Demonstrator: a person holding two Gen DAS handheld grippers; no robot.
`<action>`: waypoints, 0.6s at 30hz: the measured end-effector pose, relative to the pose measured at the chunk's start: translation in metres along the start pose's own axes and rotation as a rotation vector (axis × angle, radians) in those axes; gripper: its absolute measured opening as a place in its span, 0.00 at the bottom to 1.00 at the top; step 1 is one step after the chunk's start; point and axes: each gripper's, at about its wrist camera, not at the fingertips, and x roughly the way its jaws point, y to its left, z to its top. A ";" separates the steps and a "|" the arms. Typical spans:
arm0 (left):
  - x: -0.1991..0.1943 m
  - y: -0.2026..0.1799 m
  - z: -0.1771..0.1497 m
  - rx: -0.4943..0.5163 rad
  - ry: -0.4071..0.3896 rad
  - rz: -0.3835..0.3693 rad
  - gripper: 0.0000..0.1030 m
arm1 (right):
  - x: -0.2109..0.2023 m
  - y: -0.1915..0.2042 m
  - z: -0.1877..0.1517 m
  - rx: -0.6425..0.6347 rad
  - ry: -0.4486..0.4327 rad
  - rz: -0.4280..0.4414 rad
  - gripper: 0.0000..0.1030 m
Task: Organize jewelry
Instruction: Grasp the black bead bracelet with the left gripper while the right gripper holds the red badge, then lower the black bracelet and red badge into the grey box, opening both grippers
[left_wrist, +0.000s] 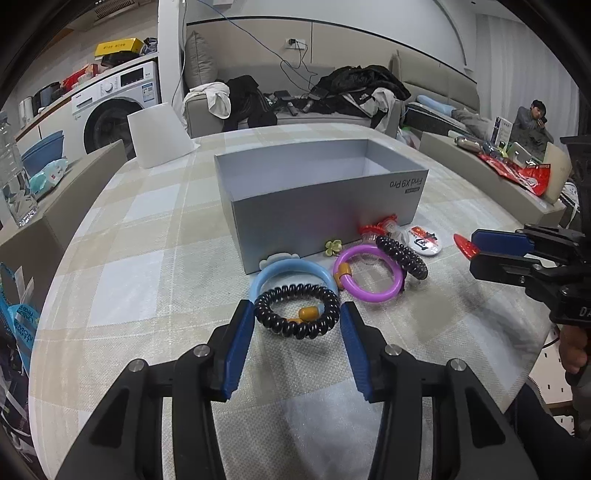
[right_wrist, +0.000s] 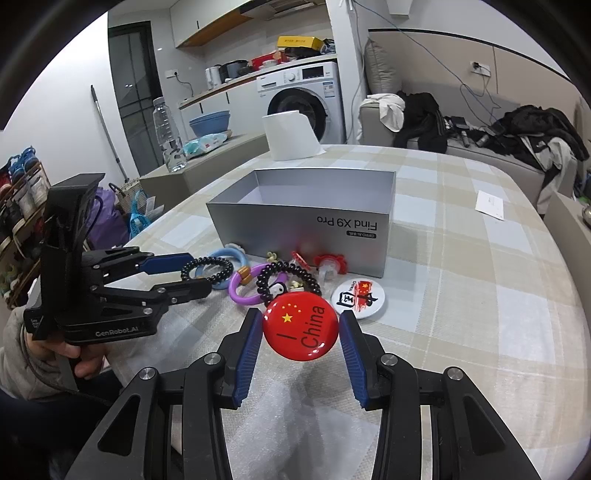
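Note:
An open grey box (left_wrist: 321, 192) stands on the checked table, also in the right wrist view (right_wrist: 314, 218). In front of it lie a light blue ring (left_wrist: 291, 273), a purple ring (left_wrist: 367, 277), a second black coil hair tie (left_wrist: 402, 256), a red clip (left_wrist: 380, 225) and a white badge (left_wrist: 424, 240). My left gripper (left_wrist: 297, 314) is around a black coil hair tie (left_wrist: 297, 314), its pads touching both sides. My right gripper (right_wrist: 301, 328) is shut on a red "I China" badge (right_wrist: 301, 328), held above the table.
A white paper roll (left_wrist: 159, 136) stands behind the box. A water bottle (right_wrist: 168, 133) stands on a side bench. A white card (right_wrist: 491, 205) lies on the table's far right. A sofa with clothes lies beyond.

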 end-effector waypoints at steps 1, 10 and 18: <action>-0.002 0.000 0.001 0.000 -0.011 0.001 0.41 | -0.001 -0.001 0.000 0.002 -0.003 0.001 0.40; -0.013 -0.001 0.005 -0.001 -0.073 -0.009 0.39 | -0.004 -0.004 0.003 0.016 -0.022 0.007 0.40; -0.030 0.006 0.025 -0.036 -0.159 -0.007 0.39 | -0.013 -0.012 0.019 0.070 -0.085 0.024 0.40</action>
